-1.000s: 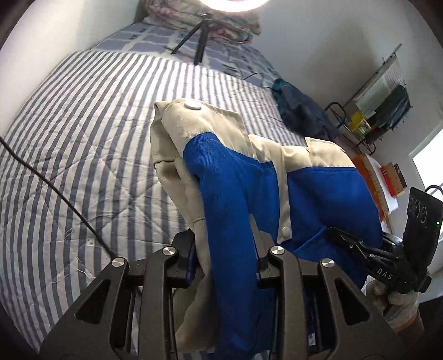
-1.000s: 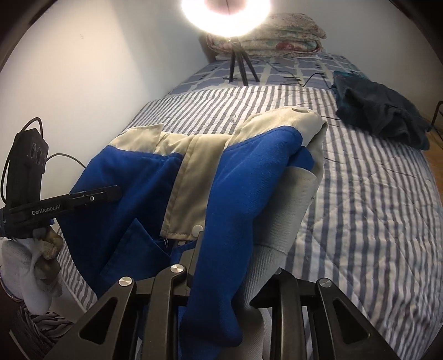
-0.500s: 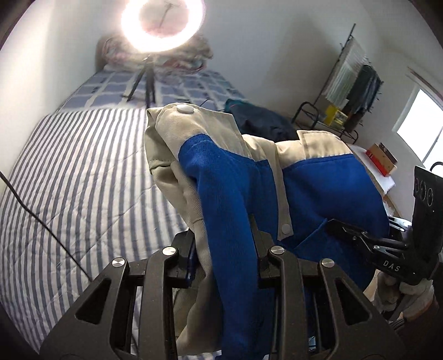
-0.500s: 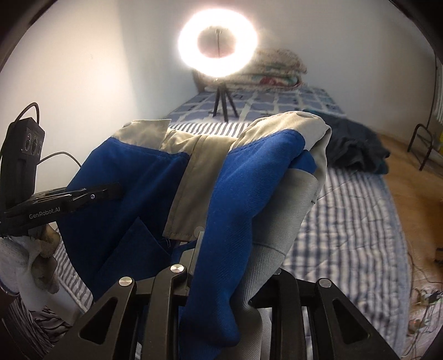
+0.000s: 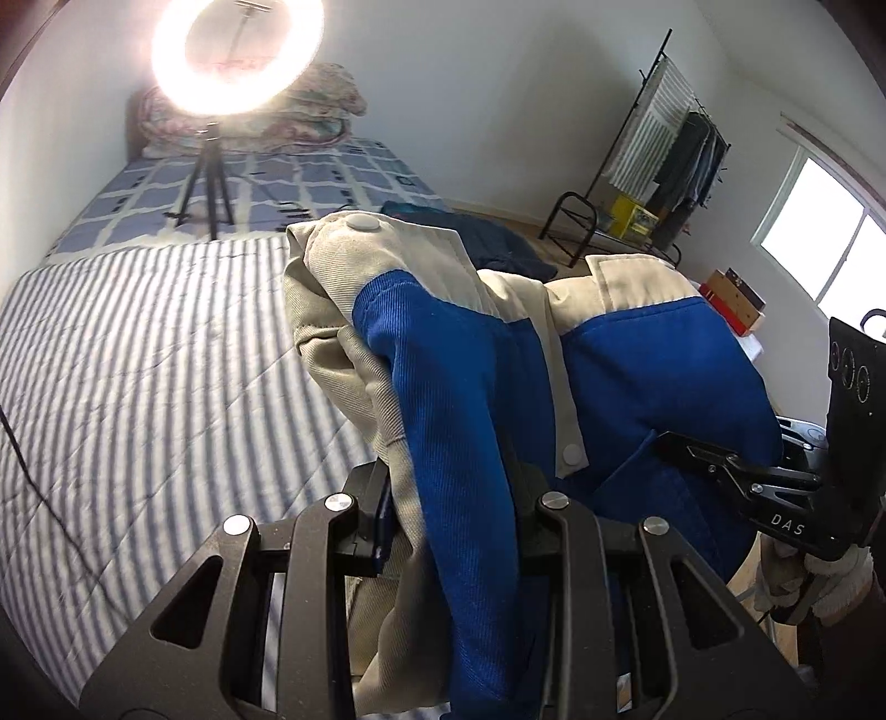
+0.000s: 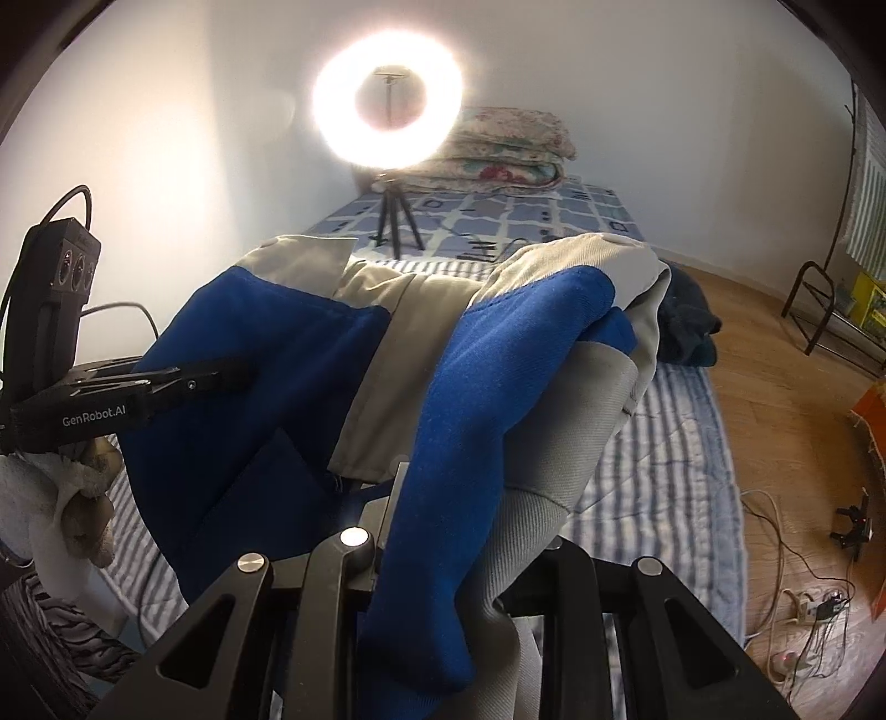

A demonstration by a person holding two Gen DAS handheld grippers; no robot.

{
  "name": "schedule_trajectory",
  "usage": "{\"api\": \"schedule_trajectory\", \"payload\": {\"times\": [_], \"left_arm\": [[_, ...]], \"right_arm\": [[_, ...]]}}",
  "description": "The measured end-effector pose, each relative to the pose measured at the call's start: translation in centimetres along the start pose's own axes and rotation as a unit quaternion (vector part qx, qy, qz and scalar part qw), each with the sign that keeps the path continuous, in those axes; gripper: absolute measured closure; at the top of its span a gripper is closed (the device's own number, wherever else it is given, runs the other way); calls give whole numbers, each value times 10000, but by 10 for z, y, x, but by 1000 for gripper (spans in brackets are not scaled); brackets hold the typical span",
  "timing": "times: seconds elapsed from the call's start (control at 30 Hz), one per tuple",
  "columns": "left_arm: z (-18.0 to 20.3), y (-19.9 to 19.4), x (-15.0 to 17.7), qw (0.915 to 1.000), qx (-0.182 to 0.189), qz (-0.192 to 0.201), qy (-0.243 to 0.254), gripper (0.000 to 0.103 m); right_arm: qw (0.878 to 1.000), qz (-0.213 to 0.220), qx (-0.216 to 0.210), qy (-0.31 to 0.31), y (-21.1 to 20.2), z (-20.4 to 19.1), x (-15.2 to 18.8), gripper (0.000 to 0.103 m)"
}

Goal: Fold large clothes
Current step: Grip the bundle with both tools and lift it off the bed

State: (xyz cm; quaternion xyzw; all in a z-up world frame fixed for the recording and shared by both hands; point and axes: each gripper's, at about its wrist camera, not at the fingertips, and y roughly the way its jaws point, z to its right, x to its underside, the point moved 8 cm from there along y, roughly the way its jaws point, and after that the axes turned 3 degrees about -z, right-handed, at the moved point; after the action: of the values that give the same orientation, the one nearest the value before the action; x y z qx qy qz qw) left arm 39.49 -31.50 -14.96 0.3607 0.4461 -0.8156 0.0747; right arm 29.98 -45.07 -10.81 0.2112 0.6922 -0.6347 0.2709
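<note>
A blue and beige jacket [image 5: 637, 382] [image 6: 515, 387] with white snap buttons hangs in the air above the striped bed [image 5: 138, 376] [image 6: 664, 443], stretched between both grippers. My left gripper [image 5: 451, 498] is shut on a bunched blue and beige fold of it. My right gripper [image 6: 459, 531] is shut on another thick fold at the garment's other end. Each gripper also shows in the other's view: the right gripper [image 5: 720, 465] at the right edge, the left gripper [image 6: 166, 382] at the left, both in gloved hands. The fingertips are buried in cloth.
A lit ring light on a tripod [image 5: 238, 50] [image 6: 387, 99] stands on the bed's far half, before folded quilts [image 6: 509, 149]. A dark garment [image 5: 487, 238] [image 6: 686, 327] lies on the bed's right side. A clothes rack [image 5: 675, 149], a window and floor cables [image 6: 803, 598] lie to the right.
Both grippers have risen with the jacket, lifting it off the bed. The views tilted up, so the ring light and far wall now show fully. Both grips are unchanged.
</note>
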Motion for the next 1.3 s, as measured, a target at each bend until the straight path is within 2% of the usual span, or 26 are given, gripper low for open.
{"api": "schedule_trajectory", "payload": {"times": [0.27, 0.57, 0.63, 0.77, 0.83, 0.93, 1.3], "left_arm": [[18, 60, -71, 9995, 210, 188, 127, 74], [18, 144, -160, 9979, 488, 377, 175, 74], [14, 163, -180, 9971, 629, 395, 141, 75], [-1, 194, -209, 9953, 915, 327, 22, 75], [-11, 206, -223, 9940, 1054, 293, -99, 75], [-18, 221, -240, 9937, 1067, 317, -137, 75], [-14, 262, -274, 9944, 951, 411, -212, 75]], "right_arm": [[9992, 274, 283, 32, 22, 62, -42, 80], [9979, 466, 424, 121, 78, 129, -112, 80], [9980, 521, 289, 217, 92, 144, -128, 80], [9947, 671, -264, 727, 118, 180, -154, 80], [9902, 774, -600, 997, 127, 197, -162, 80], [9809, 922, -993, 1398, 139, 221, -169, 81], [9793, 944, -1059, 1446, 174, 255, -196, 81]]}}
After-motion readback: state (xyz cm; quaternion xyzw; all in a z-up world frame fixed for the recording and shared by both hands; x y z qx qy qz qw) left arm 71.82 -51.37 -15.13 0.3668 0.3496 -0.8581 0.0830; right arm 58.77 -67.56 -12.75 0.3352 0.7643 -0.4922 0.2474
